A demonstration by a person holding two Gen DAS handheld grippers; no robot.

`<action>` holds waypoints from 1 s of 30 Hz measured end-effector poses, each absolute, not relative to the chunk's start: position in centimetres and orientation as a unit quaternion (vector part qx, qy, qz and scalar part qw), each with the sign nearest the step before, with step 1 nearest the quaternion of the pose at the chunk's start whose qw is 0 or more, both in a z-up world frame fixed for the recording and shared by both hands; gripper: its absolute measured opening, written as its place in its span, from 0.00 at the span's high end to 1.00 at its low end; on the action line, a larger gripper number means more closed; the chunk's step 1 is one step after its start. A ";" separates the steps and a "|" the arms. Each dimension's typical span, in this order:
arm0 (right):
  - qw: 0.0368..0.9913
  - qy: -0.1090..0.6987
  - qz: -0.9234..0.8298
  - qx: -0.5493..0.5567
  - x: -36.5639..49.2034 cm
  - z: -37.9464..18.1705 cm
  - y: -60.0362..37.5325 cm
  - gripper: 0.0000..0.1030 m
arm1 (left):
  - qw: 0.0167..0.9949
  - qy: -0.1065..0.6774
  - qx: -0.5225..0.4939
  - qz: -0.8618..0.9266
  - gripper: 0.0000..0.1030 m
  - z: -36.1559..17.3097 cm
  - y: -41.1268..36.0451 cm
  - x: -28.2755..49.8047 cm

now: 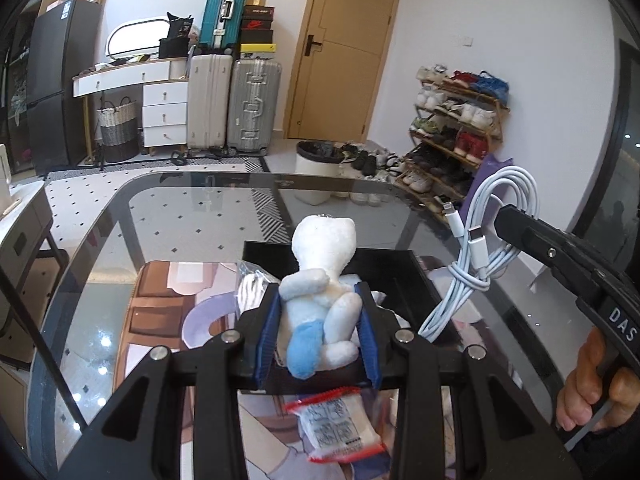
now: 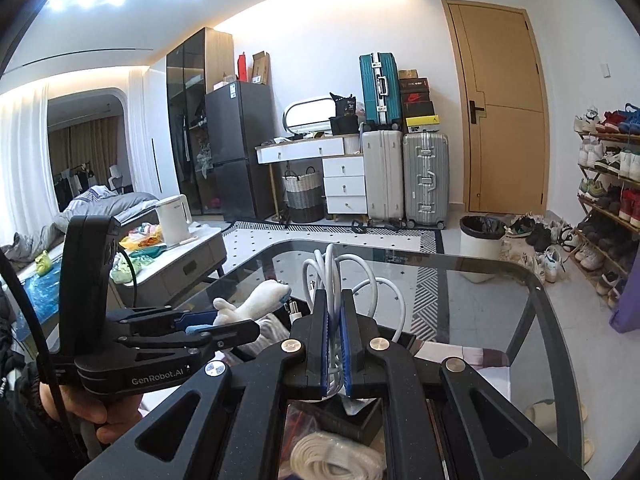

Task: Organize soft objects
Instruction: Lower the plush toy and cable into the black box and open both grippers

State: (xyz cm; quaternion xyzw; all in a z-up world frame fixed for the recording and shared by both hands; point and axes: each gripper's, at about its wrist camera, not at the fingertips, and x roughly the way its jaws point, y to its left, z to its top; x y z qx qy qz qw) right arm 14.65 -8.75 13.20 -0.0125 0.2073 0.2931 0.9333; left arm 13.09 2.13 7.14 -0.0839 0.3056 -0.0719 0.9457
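Note:
My left gripper (image 1: 320,308) is shut on a white and light-blue plush toy (image 1: 320,280) and holds it above a black tray (image 1: 416,280) on the glass table (image 1: 192,208). The toy also shows in the right wrist view (image 2: 256,304), in the left gripper (image 2: 216,322). My right gripper (image 2: 335,316) is shut on a coiled white charging cable (image 2: 340,276) and holds it up to the right of the toy; the cable also shows in the left wrist view (image 1: 480,248). A white packet with red edges (image 1: 340,424) lies below the left gripper.
A printed mat (image 1: 168,304) lies under the tray. A bagged white item (image 1: 250,280) lies in the tray behind the toy. A coil of white cord (image 2: 332,456) lies under my right gripper. Beyond the table stand a waste bin (image 1: 316,172), a shoe rack (image 1: 452,132) and suitcases (image 1: 232,104).

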 end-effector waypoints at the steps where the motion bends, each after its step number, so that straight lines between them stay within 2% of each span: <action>1: 0.934 0.208 0.289 -0.016 14.9 13.1 -8.6 0.95 | 0.946 0.306 -0.085 -0.070 0.66 7.1 2.2 13.4; 10: 0.932 0.229 0.275 -0.055 16.9 11.7 -6.9 0.95 | 0.947 0.311 -0.063 -0.054 0.66 5.7 1.4 14.7; 24: 0.910 0.300 0.272 -0.091 20.1 6.4 -5.1 0.95 | 0.937 0.345 -0.005 -0.052 0.66 3.0 -0.4 15.2; 30: 0.908 0.306 0.271 -0.091 20.9 5.9 -5.5 0.95 | 0.932 0.357 -0.018 -0.063 0.66 3.0 -0.3 14.9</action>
